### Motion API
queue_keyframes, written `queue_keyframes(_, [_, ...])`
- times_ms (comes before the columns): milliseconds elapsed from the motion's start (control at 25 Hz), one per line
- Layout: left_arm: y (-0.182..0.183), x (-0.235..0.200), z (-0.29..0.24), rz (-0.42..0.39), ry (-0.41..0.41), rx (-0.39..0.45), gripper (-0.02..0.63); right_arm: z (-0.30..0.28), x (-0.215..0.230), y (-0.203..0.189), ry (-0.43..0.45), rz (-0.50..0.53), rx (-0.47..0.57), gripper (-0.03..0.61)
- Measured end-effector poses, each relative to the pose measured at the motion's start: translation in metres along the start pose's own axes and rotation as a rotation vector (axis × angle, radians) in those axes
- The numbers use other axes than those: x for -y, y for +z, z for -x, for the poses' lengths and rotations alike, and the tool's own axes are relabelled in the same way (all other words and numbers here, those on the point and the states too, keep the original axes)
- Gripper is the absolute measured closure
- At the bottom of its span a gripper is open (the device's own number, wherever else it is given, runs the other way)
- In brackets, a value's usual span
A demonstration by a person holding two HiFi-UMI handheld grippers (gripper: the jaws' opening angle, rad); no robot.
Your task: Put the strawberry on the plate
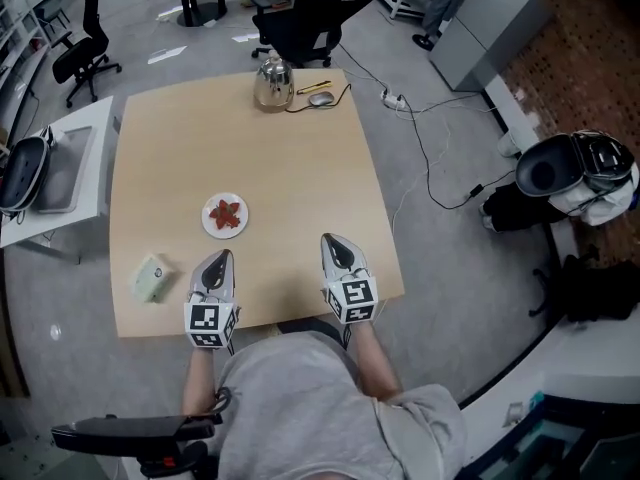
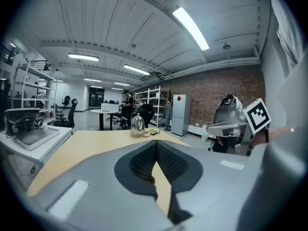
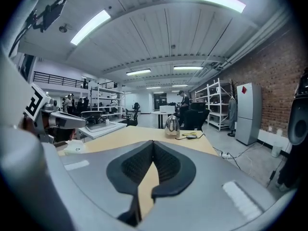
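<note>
A red strawberry (image 1: 228, 213) lies on a small white plate (image 1: 209, 223) on the left half of the wooden table (image 1: 300, 168) in the head view. My left gripper (image 1: 220, 258) rests near the table's front edge, just below and slightly left of the plate, shut with nothing between its jaws. My right gripper (image 1: 336, 240) sits at the front right of the table, also shut and empty. Both gripper views look level across the tabletop with the jaw tips (image 2: 156, 144) (image 3: 153, 142) touching; the plate does not show in them.
A pale green box (image 1: 151, 277) lies at the table's front left. A steel kettle (image 1: 272, 82), a mouse and a pen stand at the far edge, cable trailing off right. A side table with a tray (image 1: 62, 168) stands left; office chairs (image 1: 300, 23) behind.
</note>
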State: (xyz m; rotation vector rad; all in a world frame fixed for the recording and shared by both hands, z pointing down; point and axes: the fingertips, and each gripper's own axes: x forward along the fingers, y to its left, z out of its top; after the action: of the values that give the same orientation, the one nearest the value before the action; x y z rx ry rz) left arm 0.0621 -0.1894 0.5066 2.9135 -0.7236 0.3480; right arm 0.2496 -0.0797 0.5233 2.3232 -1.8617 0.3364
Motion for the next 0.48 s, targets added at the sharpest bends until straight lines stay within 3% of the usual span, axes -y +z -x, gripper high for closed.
queue_keyframes(480, [-0.001, 0.01, 0.004, -0.022, -0.027, -0.002, 0.594, 0.019, -0.006, 0.002, -0.015, -0.01, 0.022, 0.572])
